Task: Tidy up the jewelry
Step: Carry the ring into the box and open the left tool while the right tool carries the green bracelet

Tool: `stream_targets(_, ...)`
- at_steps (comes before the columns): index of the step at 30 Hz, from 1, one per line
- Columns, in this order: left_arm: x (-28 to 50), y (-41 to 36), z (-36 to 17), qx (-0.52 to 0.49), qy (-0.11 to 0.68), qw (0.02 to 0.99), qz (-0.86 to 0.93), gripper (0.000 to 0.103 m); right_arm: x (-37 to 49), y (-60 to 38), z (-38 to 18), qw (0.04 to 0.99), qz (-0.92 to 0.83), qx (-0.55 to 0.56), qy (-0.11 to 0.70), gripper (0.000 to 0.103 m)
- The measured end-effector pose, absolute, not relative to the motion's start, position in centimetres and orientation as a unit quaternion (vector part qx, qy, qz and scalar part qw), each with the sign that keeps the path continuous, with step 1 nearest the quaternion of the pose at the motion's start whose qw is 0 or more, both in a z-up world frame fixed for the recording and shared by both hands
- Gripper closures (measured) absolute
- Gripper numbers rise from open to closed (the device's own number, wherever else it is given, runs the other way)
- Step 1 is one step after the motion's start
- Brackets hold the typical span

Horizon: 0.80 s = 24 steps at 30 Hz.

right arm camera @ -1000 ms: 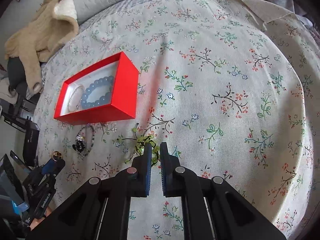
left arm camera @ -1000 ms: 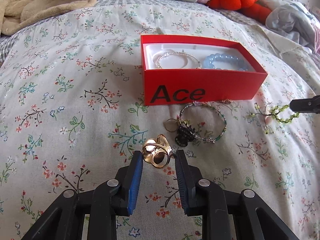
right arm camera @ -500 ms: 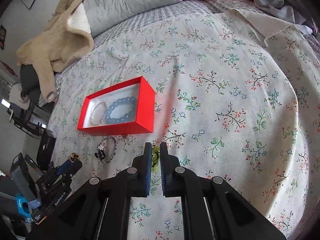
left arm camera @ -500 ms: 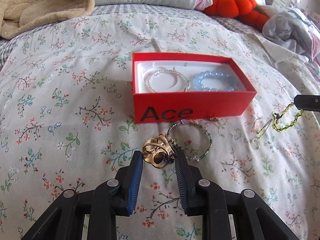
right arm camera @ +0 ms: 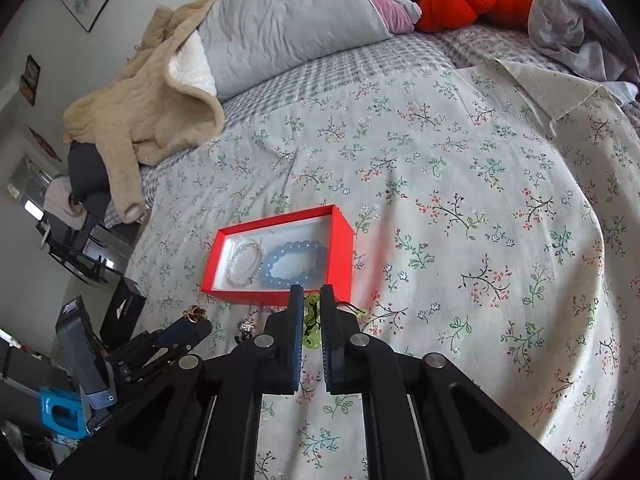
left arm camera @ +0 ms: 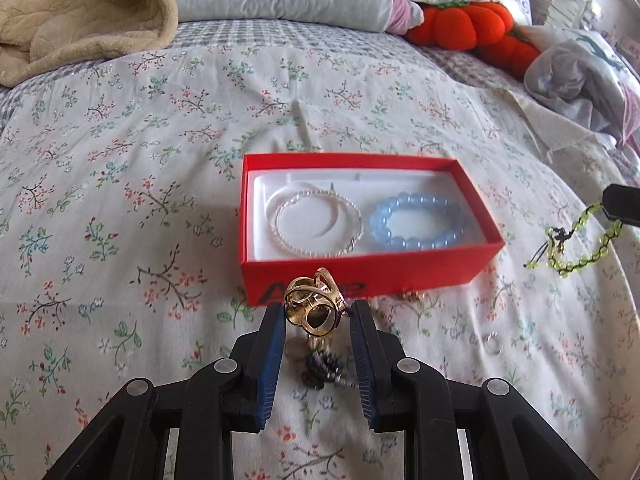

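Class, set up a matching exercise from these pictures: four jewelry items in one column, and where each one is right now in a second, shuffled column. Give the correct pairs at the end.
Column 1
1. gold ring
2. blue bead bracelet
3. green bead bracelet
4. small silver ring

Column 2
A. lying loose on the bedspread
B. gripped by the left gripper
C. inside the red box, right half
D. hanging from the right gripper

Pairs: 1-B, 2-C, 3-D, 4-A

- On my left wrist feed, black lettering on the red box's [left arm camera: 420, 276] front wall, mostly hidden by the gold ring [left arm camera: 314, 307]; only "A" is readable.
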<state>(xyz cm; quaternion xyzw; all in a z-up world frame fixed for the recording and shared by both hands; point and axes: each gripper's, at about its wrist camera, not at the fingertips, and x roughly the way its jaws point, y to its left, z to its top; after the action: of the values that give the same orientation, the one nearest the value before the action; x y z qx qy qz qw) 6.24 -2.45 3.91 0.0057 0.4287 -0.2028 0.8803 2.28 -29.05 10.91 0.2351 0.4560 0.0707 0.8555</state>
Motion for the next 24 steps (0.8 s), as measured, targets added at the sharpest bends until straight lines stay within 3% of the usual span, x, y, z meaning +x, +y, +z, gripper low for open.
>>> stream_targets(20,11.7,-5.8,2.1,0.024,0.437,0.879,-0.191,0.075,6.1,-27.8,10.5,0.860,0.068,0.247,0.442,0.095)
stream_targets(22,11.6,-5.7,2.2,0.026,0.435,0.880,-0.189,0.071,6.4,-27.8,10.4,0.861,0.067,0.248,0.440,0.095)
stream_targets(24,11.4,-5.4,2.3,0.026,0.433,0.882,-0.185,0.060,6.8,-27.7,10.3,0.862,0.065,0.247,0.438,0.095)
